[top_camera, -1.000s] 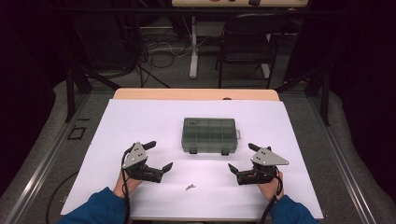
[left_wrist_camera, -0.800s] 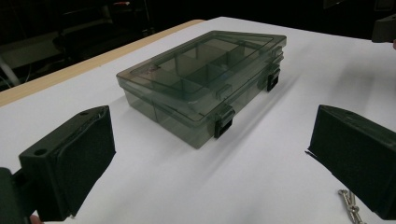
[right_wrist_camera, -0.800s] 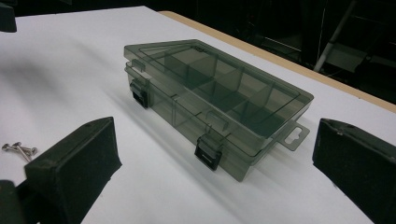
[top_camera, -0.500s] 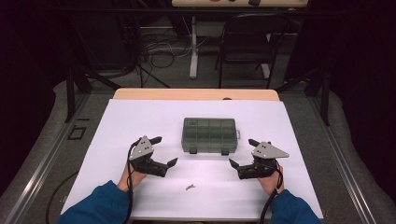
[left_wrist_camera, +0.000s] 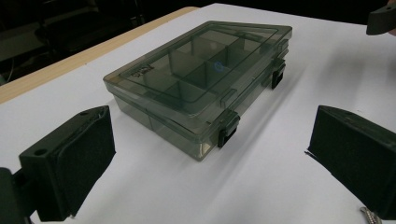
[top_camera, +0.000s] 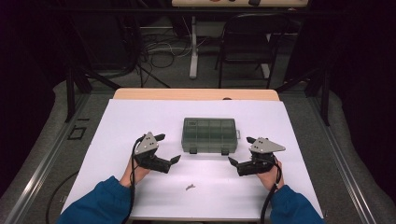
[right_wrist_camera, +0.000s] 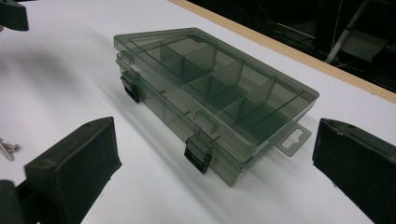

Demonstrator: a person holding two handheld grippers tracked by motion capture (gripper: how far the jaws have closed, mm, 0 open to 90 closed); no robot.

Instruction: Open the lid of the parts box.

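high view: my two grippers sit on the near half of the white table [top_camera: 116, 121], one each side of the box, both aimed inward at it
box: smoky see-through organizer box [top_camera: 209, 135] in the middle of the table, a bit to the far side of both grippers, lying flat with its lid down
latches: two dark clips on the near edge, left latch [left_wrist_camera: 228, 129] and right latch [right_wrist_camera: 196, 154], both look snapped shut to me
inside: i count divided compartments through the lid and they look empty, though the tint makes it hard to be sure
left gripper: left gripper [top_camera: 164, 151] has its jaws spread wide with nothing between them, near the box's near left corner but not touching it
right gripper: right gripper [top_camera: 240, 152] is the same story, jaws wide apart and empty, just off the near right corner
screw: small metal screw [top_camera: 189, 187] lying loose on the table, nearer to me than both grippers, roughly between them
progress: honestly nothing's done yet as far as i can judge. lid closed, clips closed, screw untouched
left to do: my guess is pop both latches, lift the lid, then pick up the screw and drop it in a compartment
watch out: those clips are small and the box looks light, so i'd expect it to slide unless one gripper steadies it
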